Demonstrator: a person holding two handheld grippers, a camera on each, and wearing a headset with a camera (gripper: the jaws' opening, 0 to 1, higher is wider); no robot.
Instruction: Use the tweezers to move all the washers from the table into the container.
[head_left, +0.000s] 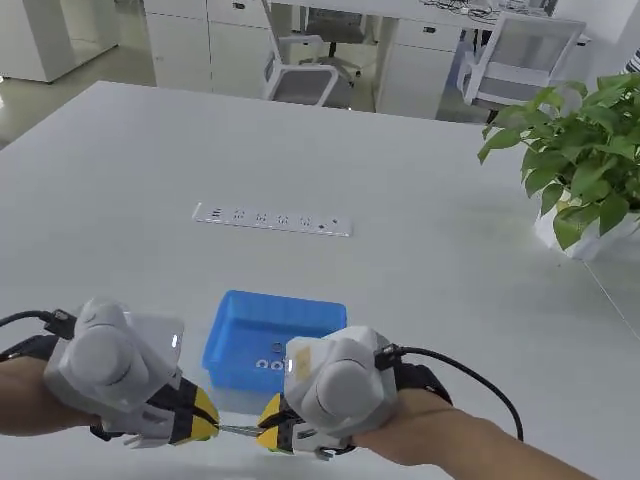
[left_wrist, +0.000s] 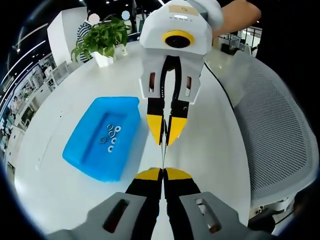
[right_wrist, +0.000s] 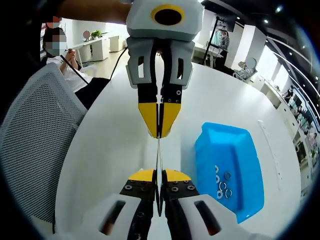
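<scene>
Both my left gripper (left_wrist: 163, 173) and right gripper (right_wrist: 159, 175) clamp the tweezers (left_wrist: 163, 150), washers (left_wrist: 111, 137) lie in the container (left_wrist: 86, 144), so releasing seems next.

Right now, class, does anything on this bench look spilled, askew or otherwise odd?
One oddity: the left gripper and the right gripper face each other tip to tip, both shut on the same tweezers. Nothing looks spilled: the washers lie inside the blue container, which sits flat.
</scene>
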